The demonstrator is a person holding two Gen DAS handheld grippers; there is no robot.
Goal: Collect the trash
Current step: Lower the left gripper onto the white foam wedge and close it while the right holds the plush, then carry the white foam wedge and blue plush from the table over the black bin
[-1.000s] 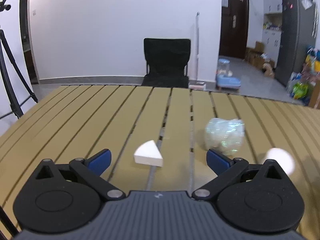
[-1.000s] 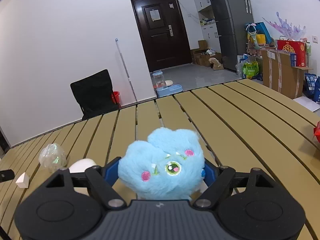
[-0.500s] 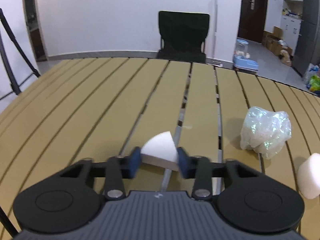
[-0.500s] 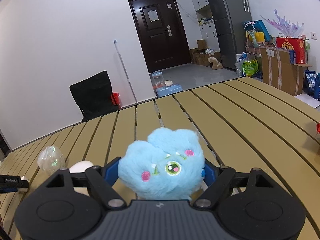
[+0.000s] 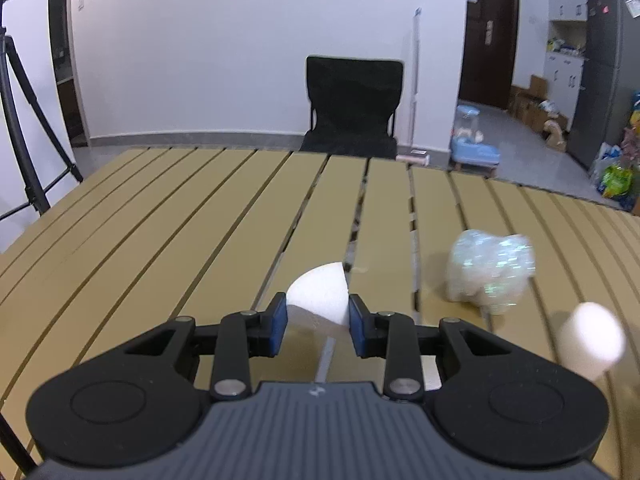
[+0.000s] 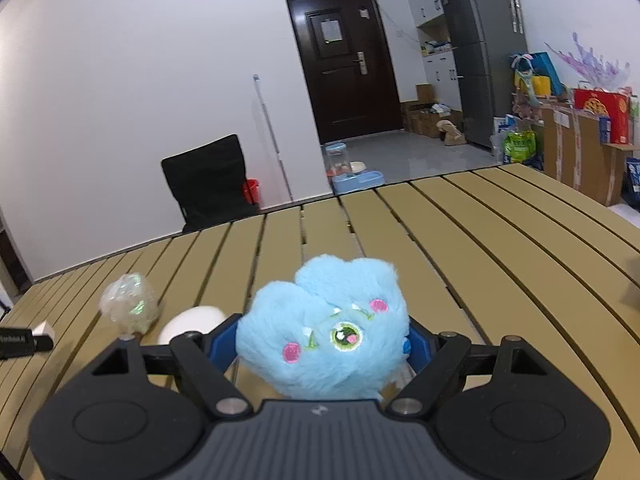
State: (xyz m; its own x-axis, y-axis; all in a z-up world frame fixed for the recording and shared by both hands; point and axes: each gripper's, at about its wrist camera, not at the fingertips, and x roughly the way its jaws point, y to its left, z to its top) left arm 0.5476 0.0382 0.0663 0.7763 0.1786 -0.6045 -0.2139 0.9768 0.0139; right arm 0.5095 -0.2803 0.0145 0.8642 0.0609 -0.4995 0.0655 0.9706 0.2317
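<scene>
Your left gripper (image 5: 318,322) has just clamped onto the white foam wedge (image 5: 320,294), crumpled plastic (image 5: 490,280) at its two o'clock; right gripper (image 6: 322,354) grips the blue plush toy (image 6: 324,328).

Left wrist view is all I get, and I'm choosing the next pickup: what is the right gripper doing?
Observer: The right gripper is shut on a blue plush toy.
Operator: So it's busy. How near is it to the white lump I see?
Observer: The white lump lies just beyond that gripper's left finger. I cannot tell whether they touch.
Operator: Any bin in sight?
Observer: A small red container stands on the floor beside the black chair. I cannot tell whether it is a bin.
</scene>
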